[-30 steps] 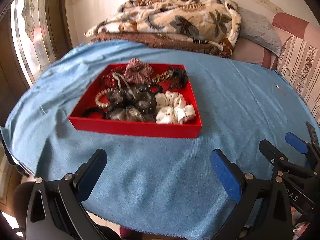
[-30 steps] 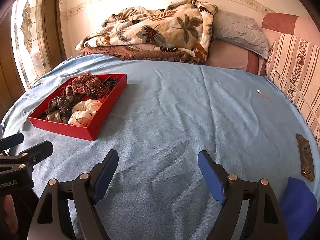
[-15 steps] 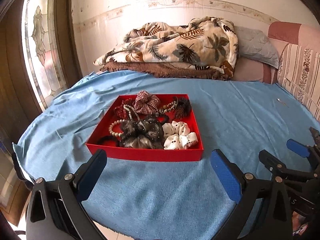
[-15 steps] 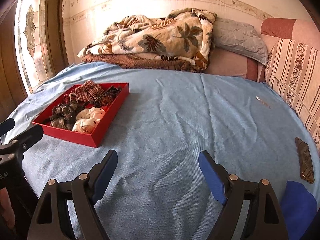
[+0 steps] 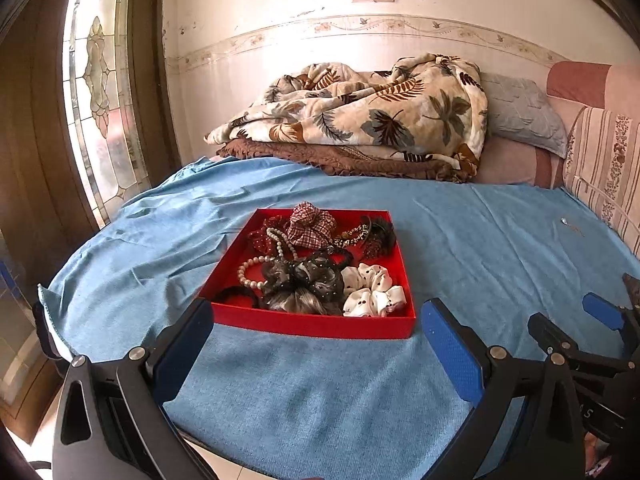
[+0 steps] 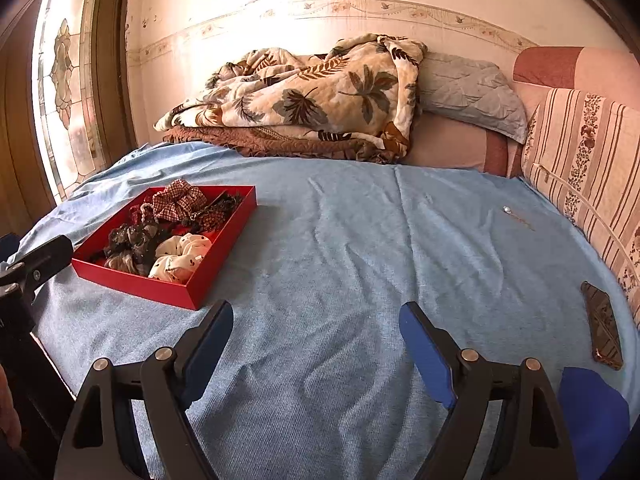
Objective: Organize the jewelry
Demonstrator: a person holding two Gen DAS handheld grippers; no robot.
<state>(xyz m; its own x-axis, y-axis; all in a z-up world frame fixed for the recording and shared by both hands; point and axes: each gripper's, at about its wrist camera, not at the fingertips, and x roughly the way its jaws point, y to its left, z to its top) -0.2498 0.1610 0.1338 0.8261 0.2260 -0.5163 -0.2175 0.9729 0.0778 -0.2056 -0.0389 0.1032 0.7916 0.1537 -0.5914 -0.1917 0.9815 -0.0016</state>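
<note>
Left gripper (image 5: 316,344) low over blue cloth (image 5: 320,400), fingers spread wide, empty — red tray (image 5: 312,326) with scrunchies and pearl beads (image 5: 256,268) just ahead. Right gripper (image 6: 316,340) level, fingers wide, empty — tray far left.

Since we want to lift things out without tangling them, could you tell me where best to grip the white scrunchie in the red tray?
Probably take the white scrunchie by its puffy near fold, coming from above with the open left claw. It lies flat in the red tray's front right corner, its fabric bunched above the rim, with the dark mesh scrunchie crowding its left.
</note>
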